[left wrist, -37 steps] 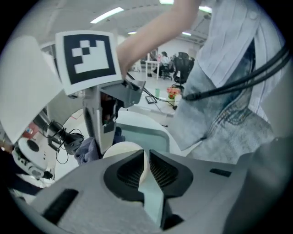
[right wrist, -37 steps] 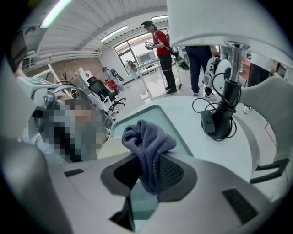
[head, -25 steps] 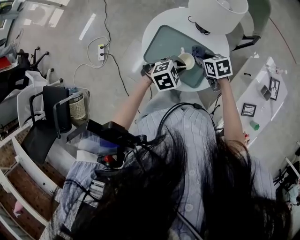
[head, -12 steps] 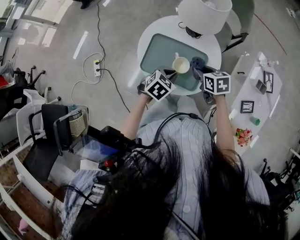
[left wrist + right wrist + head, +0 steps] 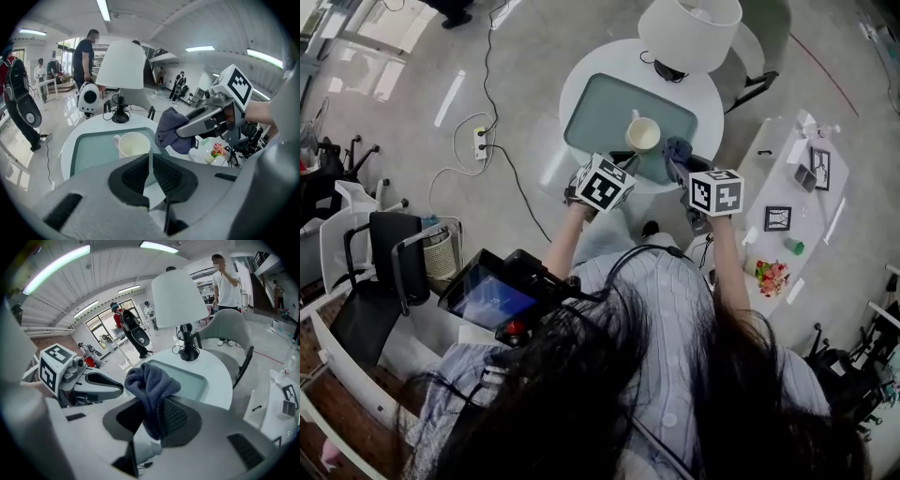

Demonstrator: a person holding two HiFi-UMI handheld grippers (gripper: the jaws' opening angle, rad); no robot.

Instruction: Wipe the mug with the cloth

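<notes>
A cream mug (image 5: pixel 642 134) stands upright on the grey-green tray (image 5: pixel 600 117) of a round white table; the left gripper view shows that mug (image 5: pixel 132 144) just beyond my jaws. My left gripper (image 5: pixel 628 163) hovers at the tray's near edge, apart from the mug, with its jaws closed to a thin slit and nothing between them (image 5: pixel 150 161). A bunched blue-grey cloth (image 5: pixel 677 149) is clamped in my right gripper (image 5: pixel 682 167), to the right of the mug. In the right gripper view the cloth (image 5: pixel 149 383) hangs out of the jaws.
A white lamp (image 5: pixel 689 28) stands at the table's far side, its black base (image 5: pixel 668 71) and cable on the tabletop. A grey chair (image 5: pixel 761 56) stands behind. A white side table (image 5: pixel 797 187) with small items stands at right. Cables and a power strip (image 5: pixel 478 141) lie on the floor.
Both grippers have drawn back toward the person. The left gripper, close against the mug a second ago, now stands apart from it. The cloth stays in the right gripper.
</notes>
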